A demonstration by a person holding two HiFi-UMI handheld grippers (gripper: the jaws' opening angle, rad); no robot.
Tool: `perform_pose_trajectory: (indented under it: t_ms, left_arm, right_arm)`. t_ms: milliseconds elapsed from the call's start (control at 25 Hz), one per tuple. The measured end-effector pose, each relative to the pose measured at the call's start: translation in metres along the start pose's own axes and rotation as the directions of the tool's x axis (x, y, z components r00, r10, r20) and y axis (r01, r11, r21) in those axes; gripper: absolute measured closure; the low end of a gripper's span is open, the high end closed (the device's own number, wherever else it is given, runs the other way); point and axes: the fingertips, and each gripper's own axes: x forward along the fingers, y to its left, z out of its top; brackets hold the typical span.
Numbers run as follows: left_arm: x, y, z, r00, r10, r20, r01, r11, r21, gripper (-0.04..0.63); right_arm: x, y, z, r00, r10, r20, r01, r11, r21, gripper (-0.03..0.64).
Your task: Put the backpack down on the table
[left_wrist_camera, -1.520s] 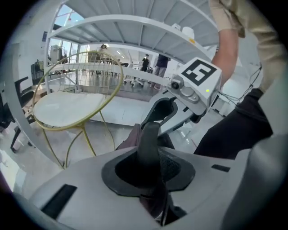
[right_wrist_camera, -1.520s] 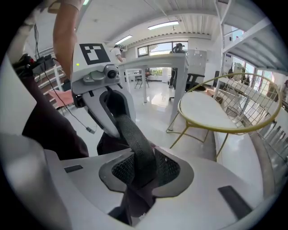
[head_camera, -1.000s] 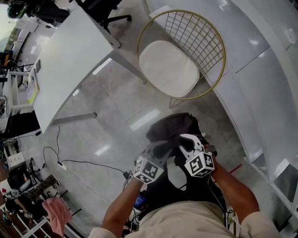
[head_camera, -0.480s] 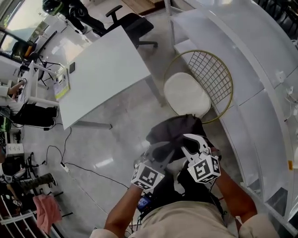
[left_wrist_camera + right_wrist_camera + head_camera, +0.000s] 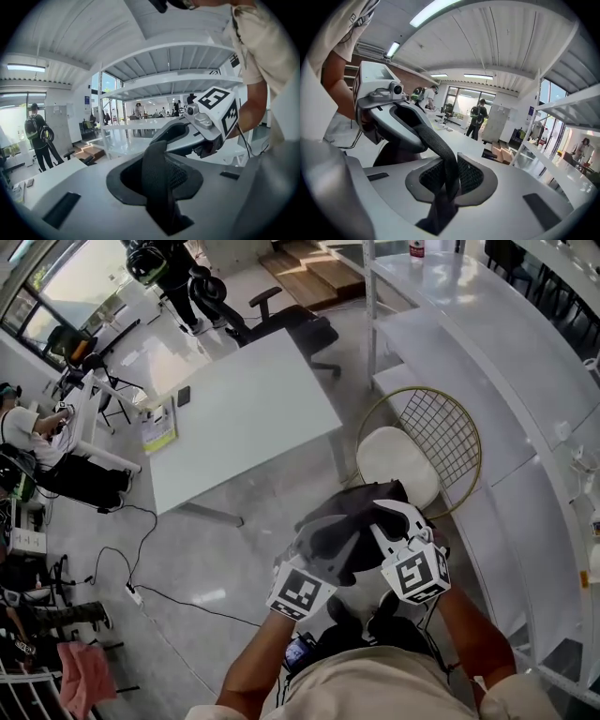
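Observation:
The dark backpack [image 5: 349,521] hangs in front of me, above the floor and next to the chair. My left gripper [image 5: 323,538] is shut on a black backpack strap [image 5: 158,180] that runs up between its jaws. My right gripper [image 5: 387,518] grips another black strap [image 5: 439,152]; its jaws have just been closing on it. The two grippers are close together, each visible in the other's view: the right gripper [image 5: 206,123] and the left gripper [image 5: 389,115]. The white table [image 5: 244,418] stands ahead and to the left, apart from the backpack.
A gold wire chair [image 5: 422,451] with a white seat stands just beyond the backpack. White curved shelving [image 5: 497,362] runs along the right. A black office chair [image 5: 300,329] is behind the table, papers [image 5: 159,427] lie at its left end, and cables [image 5: 159,592] trail on the floor.
Both grippers have risen together with the backpack held by its straps. The head view has swung up, so the table, chair and room beyond show more fully.

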Motion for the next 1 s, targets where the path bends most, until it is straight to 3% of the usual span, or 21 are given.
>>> perform_pose_trajectory:
  t_ms: [200,400,640,1000]
  left_arm:
    - [-0.033,0.042,0.032,0.996,0.019,0.083,-0.022,0.999,0.04,0.508]
    - [-0.059,0.087,0.052,0.993,0.047,0.111,-0.057,0.994,0.089,0.508]
    - [-0.069,0.154,0.077,0.984,0.115,0.14,-0.132,0.984,0.12,0.508]
    - [-0.058,0.265,0.093,0.951,0.263,0.162,-0.271,0.962,0.029,0.508]
  right_arm:
    - [0.022,-0.002,0.057,0.996,-0.072,0.048,0.073,0.997,-0.019,0.566]
    - [0.05,-0.003,0.105,0.991,-0.101,0.087,0.105,0.993,-0.046,0.569]
    - [0.098,-0.027,0.157,0.988,-0.063,0.139,0.074,0.994,-0.078,0.569]
    - [0.191,-0.073,0.211,0.975,0.072,0.209,-0.044,0.99,-0.137,0.568]
